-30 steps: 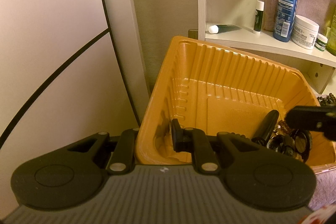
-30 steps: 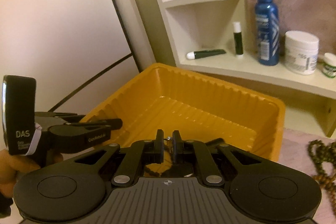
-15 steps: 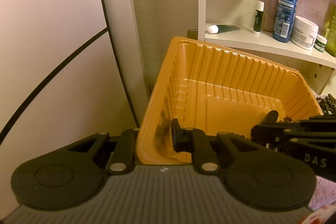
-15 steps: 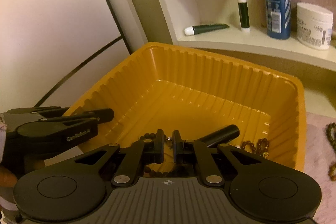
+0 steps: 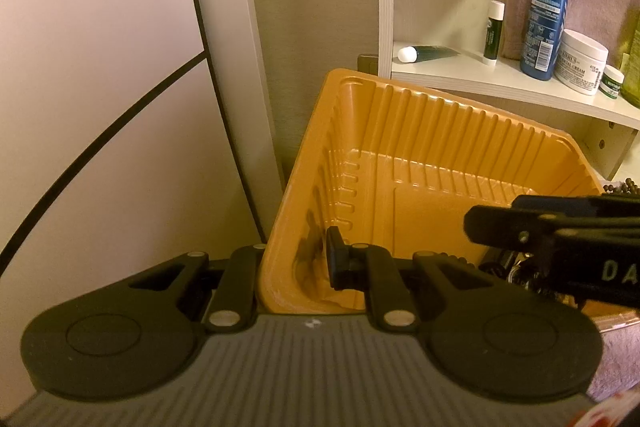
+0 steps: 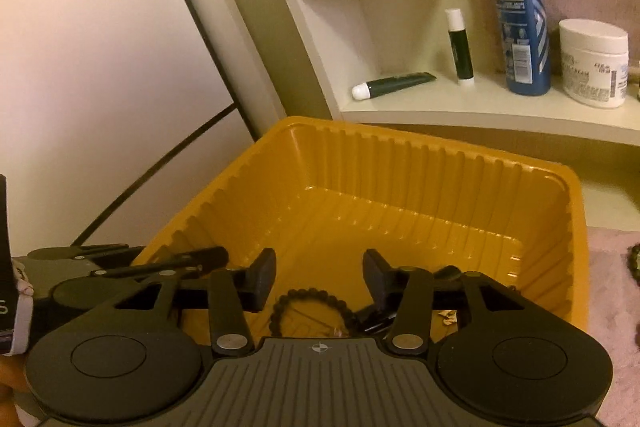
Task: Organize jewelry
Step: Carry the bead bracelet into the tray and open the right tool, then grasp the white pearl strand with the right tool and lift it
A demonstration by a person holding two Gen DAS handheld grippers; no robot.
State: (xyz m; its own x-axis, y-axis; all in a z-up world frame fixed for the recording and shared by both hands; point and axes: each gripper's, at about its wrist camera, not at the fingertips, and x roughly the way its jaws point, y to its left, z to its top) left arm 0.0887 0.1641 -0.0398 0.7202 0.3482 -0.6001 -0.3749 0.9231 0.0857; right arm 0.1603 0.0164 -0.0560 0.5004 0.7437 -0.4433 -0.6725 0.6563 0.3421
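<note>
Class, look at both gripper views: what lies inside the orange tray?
Inside the orange tray, near its front wall, lies a dark beaded bracelet beside other dark pieces that are too hidden to name. The right gripper covers that corner; the rest of the floor shows bare.

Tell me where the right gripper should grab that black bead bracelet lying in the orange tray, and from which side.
Take the black bead bracelet across its far arc, coming straight down from above. It lies flat on the floor of the orange tray as an open loop, so one finger can go inside the ring and one outside. Its right end runs into other dark items, so stay left of those. The right gripper is open above it.
</note>
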